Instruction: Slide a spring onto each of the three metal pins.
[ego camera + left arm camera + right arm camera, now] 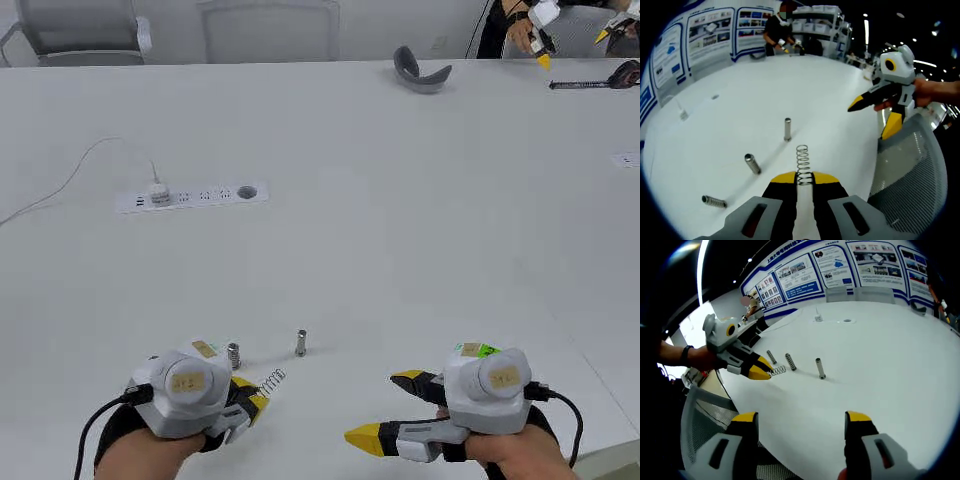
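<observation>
A small coil spring (272, 381) (802, 161) sticks out from the yellow tips of my left gripper (255, 395) (803, 176), which is shut on its near end. Just ahead of it stands a bare metal pin (301, 343) (787, 129) (819, 368). A second pin (233, 354) (752, 163) (790, 361) to its left wears a spring, and so does a third pin (714, 201) (771, 356). My right gripper (385, 407) (801, 417) hovers open and empty at the lower right, well apart from the pins.
A white power strip (190, 196) with a plug and cable lies mid-table on the left. A grey curved piece (420, 72) sits at the far edge. Another person (540, 30) works with grippers at the far right. The table's corner (600, 450) is near my right hand.
</observation>
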A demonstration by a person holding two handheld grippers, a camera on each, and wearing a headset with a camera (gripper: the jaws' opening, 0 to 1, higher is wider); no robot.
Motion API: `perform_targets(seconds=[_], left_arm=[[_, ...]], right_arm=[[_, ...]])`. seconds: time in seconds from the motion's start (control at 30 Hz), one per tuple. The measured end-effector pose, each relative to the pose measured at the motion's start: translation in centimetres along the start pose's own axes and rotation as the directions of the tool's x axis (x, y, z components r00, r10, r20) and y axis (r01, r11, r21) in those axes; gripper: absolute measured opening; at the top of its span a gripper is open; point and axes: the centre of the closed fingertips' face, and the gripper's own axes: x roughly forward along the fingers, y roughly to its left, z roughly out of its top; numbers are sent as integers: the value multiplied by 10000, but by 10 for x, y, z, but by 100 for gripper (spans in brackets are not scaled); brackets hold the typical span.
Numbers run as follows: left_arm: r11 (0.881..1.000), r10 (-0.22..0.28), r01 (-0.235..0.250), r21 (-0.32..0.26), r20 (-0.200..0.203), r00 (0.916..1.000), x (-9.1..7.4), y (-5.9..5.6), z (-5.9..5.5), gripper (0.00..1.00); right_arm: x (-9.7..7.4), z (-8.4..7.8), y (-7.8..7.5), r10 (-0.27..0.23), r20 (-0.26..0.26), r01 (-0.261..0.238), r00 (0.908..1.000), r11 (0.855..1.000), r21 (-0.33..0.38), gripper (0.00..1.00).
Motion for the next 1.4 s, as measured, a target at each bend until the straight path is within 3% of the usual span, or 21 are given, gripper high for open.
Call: perform_targets(seconds=[0.2,0.47,0.7,0.83,1.1,1.4], left_arm=[[9999,141,-141,22,88,9999,-14,5,0,10],[10000,25,-24,-31,266,9996,-24,3,3,10],[9995,-219,212,212,321,9992,-30,-9,6,10],[9983,-388,372,449,367,9986,-32,-15,10,10],[9956,-579,544,758,451,9973,-31,-24,18,10],[9895,-936,873,1149,501,9944,-24,-42,29,10]], right_arm=[[2,2,3,141,70,-142,9999,9999,68,70],[7,8,9,411,97,-411,9991,9992,20,69],[10,17,16,628,266,-631,9977,9979,120,66],[11,27,23,913,707,-950,9933,9942,502,64],[14,38,31,1309,961,-1370,9867,9888,589,63],[22,47,41,1775,850,-1811,9804,9828,368,60]])
